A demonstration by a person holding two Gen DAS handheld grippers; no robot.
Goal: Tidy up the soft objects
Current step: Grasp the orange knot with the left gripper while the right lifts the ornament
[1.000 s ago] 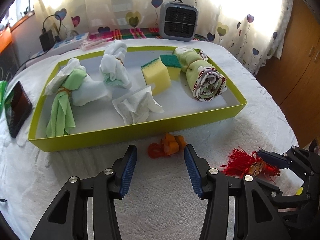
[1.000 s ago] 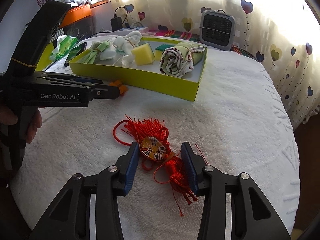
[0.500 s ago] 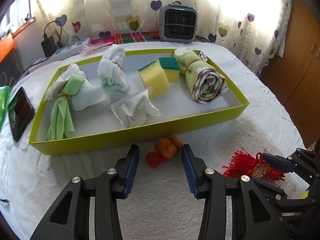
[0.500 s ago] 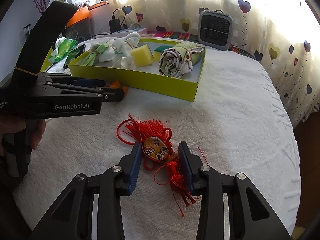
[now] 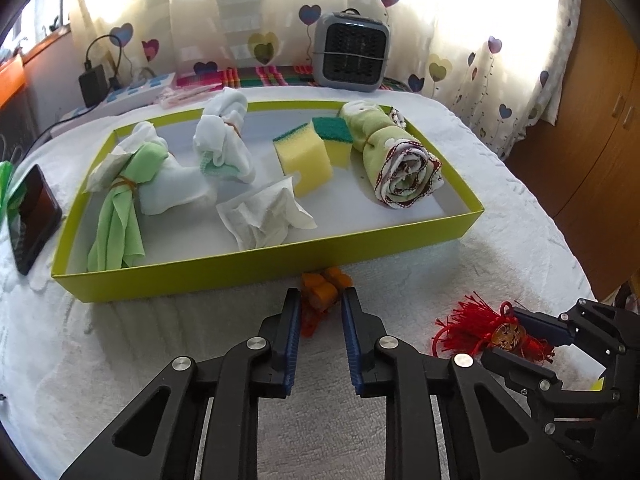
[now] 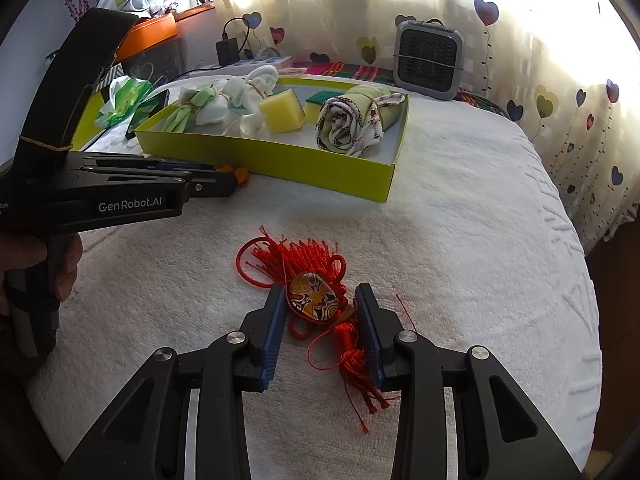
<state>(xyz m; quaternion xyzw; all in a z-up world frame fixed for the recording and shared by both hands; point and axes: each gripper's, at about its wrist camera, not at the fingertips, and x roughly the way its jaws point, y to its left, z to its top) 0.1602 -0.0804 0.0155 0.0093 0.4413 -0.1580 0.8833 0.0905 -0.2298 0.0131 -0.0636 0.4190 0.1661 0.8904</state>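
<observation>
The left claw (image 5: pixel 320 304) is sitting on the white towel-covered worktop (image 6: pixel 460 220) with its blue fingers narrowed around the orange knotted cord (image 5: pixel 322 286) just beside the yellow-green tray's (image 5: pixel 240 266) front wall; whether they are pinching it, I cannot tell. The right claw (image 6: pixel 322 300) is bracketing the red tassel ornament (image 6: pixel 312 292), its left finger touching the painted disc, its right finger touching the red cord, but a firm pinch is not clear.
</observation>
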